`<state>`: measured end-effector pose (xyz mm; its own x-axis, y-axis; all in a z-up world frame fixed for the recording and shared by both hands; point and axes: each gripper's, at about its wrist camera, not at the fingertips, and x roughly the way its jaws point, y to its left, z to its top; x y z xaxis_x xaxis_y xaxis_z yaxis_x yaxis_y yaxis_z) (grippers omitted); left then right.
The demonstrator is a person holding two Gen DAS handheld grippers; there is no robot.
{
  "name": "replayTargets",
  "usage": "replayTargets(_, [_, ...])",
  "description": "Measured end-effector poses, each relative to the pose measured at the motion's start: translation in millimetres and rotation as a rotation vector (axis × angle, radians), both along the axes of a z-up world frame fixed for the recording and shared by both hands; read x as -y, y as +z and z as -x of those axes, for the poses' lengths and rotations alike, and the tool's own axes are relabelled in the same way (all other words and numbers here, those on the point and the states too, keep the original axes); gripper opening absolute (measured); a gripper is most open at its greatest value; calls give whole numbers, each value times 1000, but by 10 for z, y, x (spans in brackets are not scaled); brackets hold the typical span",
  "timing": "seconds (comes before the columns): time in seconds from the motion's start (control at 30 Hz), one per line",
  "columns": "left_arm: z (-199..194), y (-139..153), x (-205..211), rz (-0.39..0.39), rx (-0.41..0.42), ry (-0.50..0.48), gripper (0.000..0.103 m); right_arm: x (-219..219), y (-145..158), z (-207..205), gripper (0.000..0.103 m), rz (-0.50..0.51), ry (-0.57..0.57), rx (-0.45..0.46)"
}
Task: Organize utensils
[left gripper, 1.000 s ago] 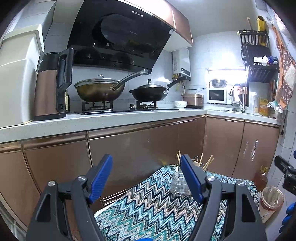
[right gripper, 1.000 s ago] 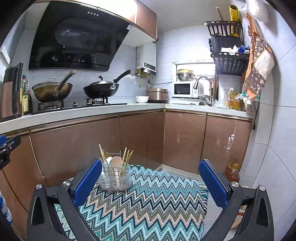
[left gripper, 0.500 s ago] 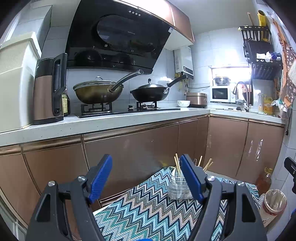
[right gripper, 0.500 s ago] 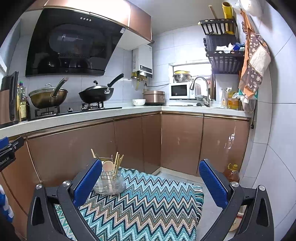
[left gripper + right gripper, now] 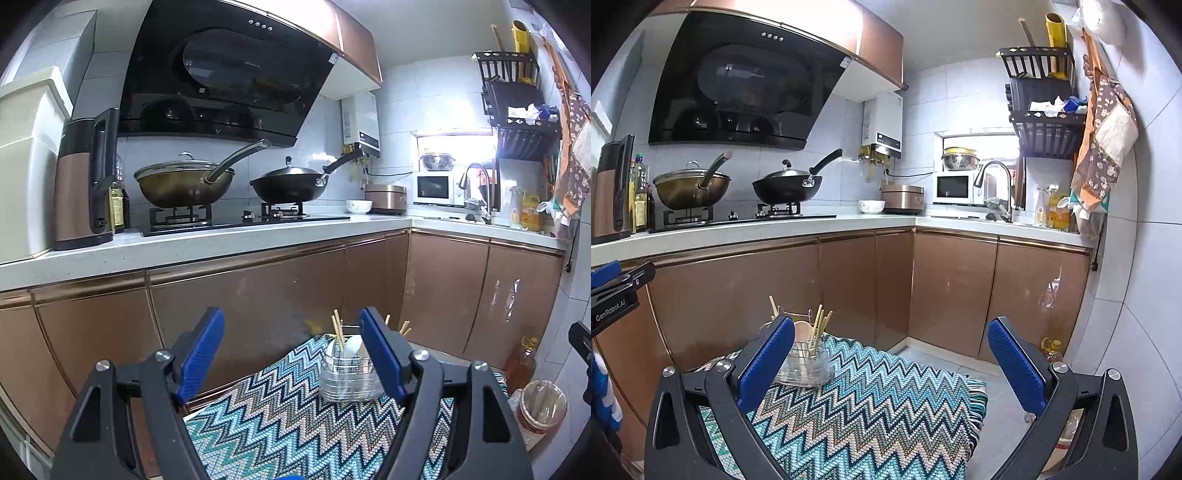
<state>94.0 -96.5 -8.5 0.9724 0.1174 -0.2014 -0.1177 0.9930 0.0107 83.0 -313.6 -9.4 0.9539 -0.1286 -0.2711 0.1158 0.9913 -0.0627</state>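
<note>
Now your left tongs [image 5: 291, 354] stand wide apart with nothing between them; their right pad hides part of the utensil holder [image 5: 347, 376], which stands on the zigzag cloth [image 5: 288, 417]. Your right tongs [image 5: 892, 360] gape empty too, the left pad covering the holder's near side. Only the right view shows the chopsticks [image 5: 818, 326] clearly; the white spoon [image 5: 351, 347] shows only from the left.
</note>
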Motion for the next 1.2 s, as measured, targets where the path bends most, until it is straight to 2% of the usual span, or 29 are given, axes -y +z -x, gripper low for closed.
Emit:
replayTargets(0.67, [-34,-37,-134,31,0,-70,74,-136,40,82,103,34,-55,-7])
replayTargets(1.2, [47,-91,-292,-3,18,-69,74,-375,86,139,103,59,-44,3])
